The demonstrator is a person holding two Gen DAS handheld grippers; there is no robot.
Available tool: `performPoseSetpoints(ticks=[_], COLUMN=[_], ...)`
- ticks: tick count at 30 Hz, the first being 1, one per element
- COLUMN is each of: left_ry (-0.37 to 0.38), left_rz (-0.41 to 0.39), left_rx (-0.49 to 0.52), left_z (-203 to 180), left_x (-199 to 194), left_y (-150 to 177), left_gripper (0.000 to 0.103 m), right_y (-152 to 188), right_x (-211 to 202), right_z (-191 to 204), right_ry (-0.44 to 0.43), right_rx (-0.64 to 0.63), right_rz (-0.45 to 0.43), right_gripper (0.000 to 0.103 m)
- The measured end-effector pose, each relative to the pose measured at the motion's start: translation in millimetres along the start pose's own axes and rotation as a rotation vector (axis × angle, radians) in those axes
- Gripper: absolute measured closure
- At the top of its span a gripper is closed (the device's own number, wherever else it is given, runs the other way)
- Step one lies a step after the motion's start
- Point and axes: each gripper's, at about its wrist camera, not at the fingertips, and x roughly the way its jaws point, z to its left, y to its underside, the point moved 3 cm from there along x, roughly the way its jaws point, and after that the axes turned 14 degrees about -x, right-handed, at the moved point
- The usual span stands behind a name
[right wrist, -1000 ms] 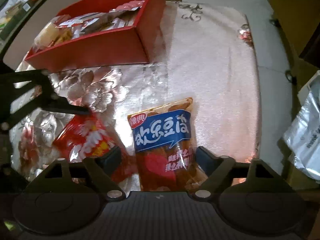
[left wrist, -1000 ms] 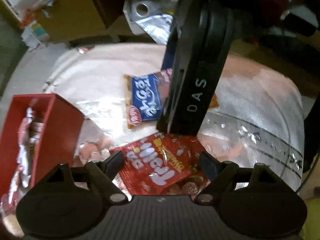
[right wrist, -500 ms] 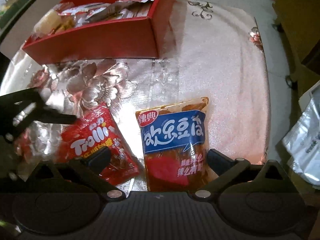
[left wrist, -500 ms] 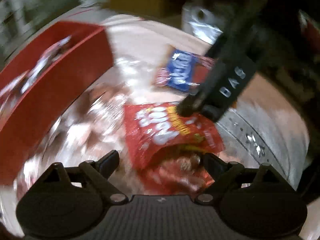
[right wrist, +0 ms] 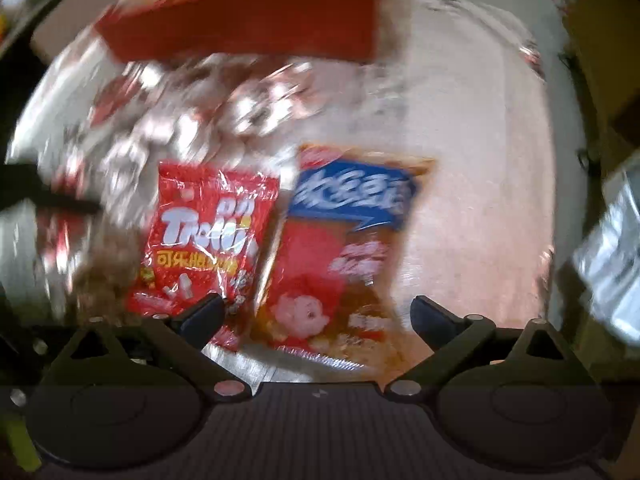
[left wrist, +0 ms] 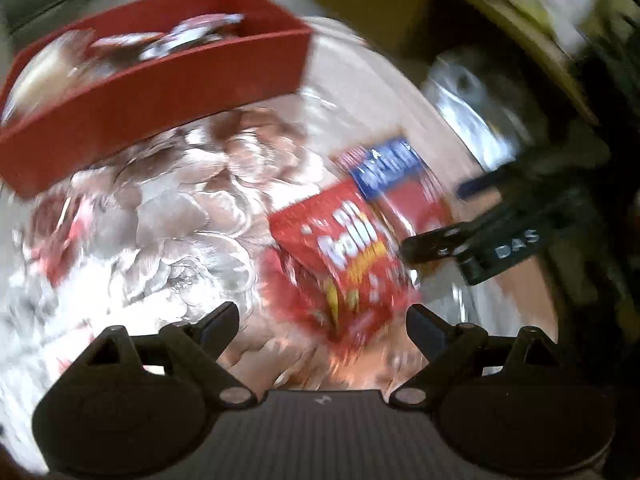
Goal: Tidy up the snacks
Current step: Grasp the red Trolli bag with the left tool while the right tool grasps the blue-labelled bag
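A red Trolli gummy bag (right wrist: 208, 232) and a blue-and-red snack packet (right wrist: 340, 248) lie side by side on the flowered tablecloth. My right gripper (right wrist: 318, 306) hovers over the packet's lower end. Its jaws are wide and closing slightly, the packet lies below the gap, and the pads do not touch it. My left gripper (left wrist: 322, 314) is open above the Trolli bag (left wrist: 344, 248), gripping nothing. The blue packet (left wrist: 396, 176) lies beyond that bag. The red box (left wrist: 160, 92), holding several snacks, stands farther back; it also shows as the red box (right wrist: 260, 28). Both views are blurred.
A dark finger of the right gripper (left wrist: 440, 240) reaches in from the right beside the Trolli bag. A silver foil bag (right wrist: 612, 264) lies off the table's right edge, and brown cardboard (left wrist: 380, 12) stands behind. The table edge curves at the right.
The left view has rolled, so the red box swung from the left side to the top. The right gripper pulled back and its jaws spread wider; both packets now show in full.
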Motion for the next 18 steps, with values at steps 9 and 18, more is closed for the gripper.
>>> performPoseSetpoints(ticks=[9, 18], left_ry=[-0.166, -0.322], left_rz=[-0.124, -0.109], left_rx=[-0.188, -0.143], left_z=[-40, -7], left_x=[33, 19], left_y=[-4, 8], left_gripper=[0.018, 0.054], right_y=[-15, -12], right_x=[-51, -36], right_z=[-42, -34], right_ry=[0.031, -0.037], right_rx=[0.125, 0.122], right_rz=[-0.195, -0.139], right_gripper=[0.0, 0.0])
